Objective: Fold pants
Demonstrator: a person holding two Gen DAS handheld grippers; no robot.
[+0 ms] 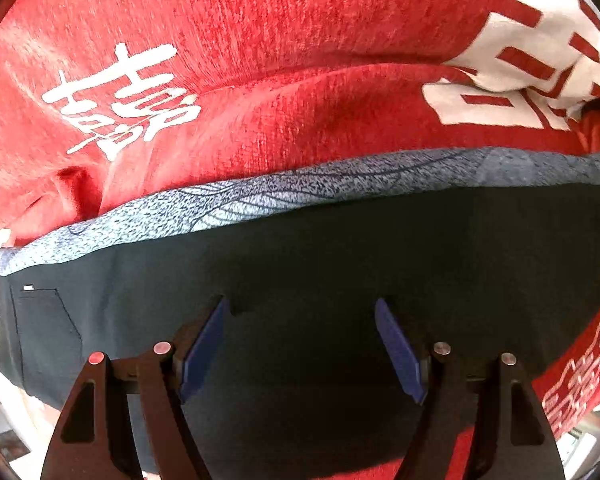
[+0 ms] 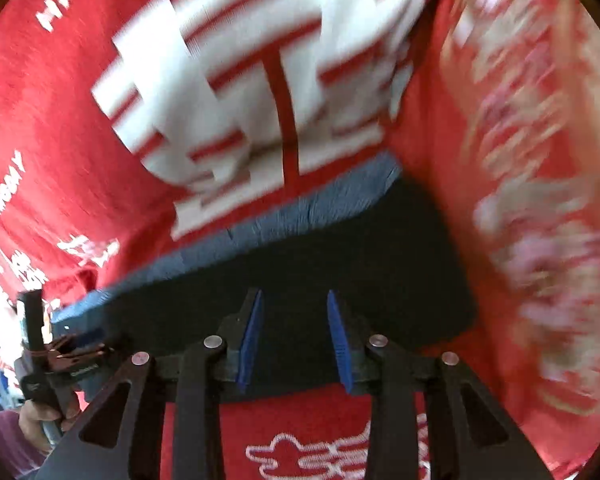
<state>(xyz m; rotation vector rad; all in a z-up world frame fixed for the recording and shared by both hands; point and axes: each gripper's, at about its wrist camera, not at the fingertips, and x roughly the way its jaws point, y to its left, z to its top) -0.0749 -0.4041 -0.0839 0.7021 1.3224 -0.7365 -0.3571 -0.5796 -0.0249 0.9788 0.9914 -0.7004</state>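
1. My left gripper points down over the dark pants, jaws spread wide with only cloth beneath them and nothing pinched — I judge I am lining it up over the fabric.
2. The pants lie flat on the red blanket, their grey speckled band along the far edge, a stitched pocket at the left end.
3. My right gripper hangs over the other end of the pants, jaws narrower yet apart, pads clear of the cloth.
4. Both ends are covered — ready, I think, for a matched lift and fold.
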